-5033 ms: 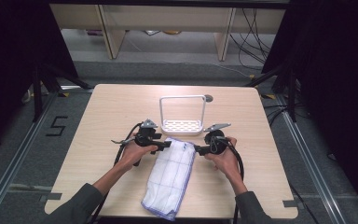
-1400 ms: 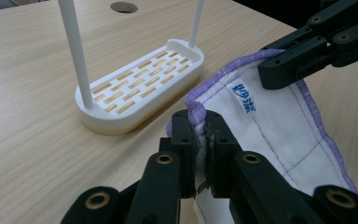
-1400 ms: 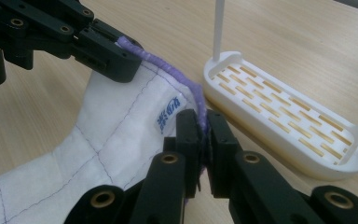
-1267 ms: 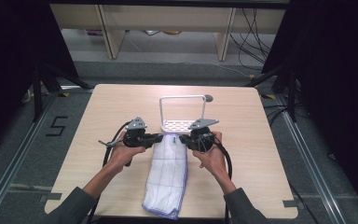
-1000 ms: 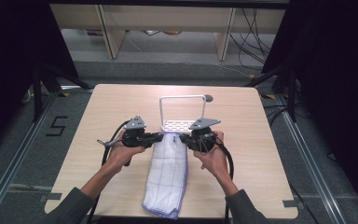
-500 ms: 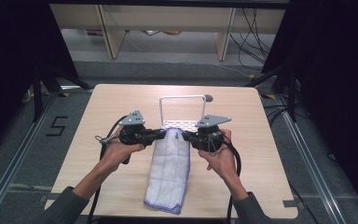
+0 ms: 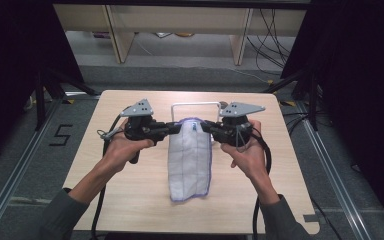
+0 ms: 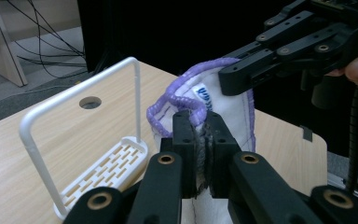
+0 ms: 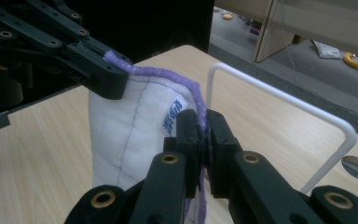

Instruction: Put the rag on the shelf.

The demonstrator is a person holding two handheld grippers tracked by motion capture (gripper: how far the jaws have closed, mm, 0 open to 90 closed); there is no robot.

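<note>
One white cloth with purple edging hangs above the worktop, its lower end lying on the surface; a small label near its top edge carries blue print too small to read, and a "5" is marked on the floor to the left of the worktop. Two grippers hold it: the left gripper and the right gripper each have their jaws pressed together on a top corner of the cloth. One white wire rack stands on the worktop just behind the cloth.
</note>
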